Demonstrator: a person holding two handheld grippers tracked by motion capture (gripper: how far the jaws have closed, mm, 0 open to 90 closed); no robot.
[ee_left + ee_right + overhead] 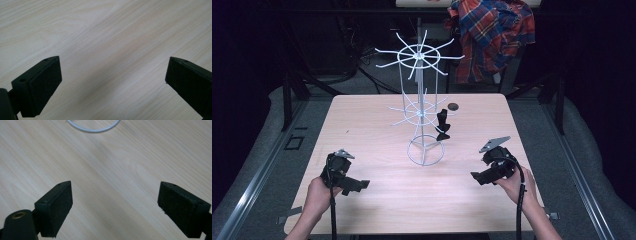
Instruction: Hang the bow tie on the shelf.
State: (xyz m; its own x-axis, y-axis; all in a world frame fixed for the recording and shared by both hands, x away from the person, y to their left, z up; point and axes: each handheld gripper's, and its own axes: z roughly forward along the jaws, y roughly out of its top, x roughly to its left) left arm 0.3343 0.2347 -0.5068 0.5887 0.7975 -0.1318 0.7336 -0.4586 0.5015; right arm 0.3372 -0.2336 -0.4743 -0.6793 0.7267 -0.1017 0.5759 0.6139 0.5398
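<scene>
Dark room; wood table (pixel 377 125) w/ white wire rack (pixel 421 107); both grippers' fingers wide apart, holding nothing.

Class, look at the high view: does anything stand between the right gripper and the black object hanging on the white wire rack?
Nothing visible does. Bare light wooden table lies between the open right gripper and the black object, which hangs on the side of the white wire rack facing that gripper.

White wire rack (pixel 419 107) is standing upright on table (pixel 372 130), two spoked tiers on a thin pole over a ring base (pixel 93 128). A dark object (pixel 442 125) is hanging from a lower spoke. Base ring is lying ahead of the right gripper (pixel 115 205) fingers (pixel 56 206), well apart, nothing between them.
</scene>
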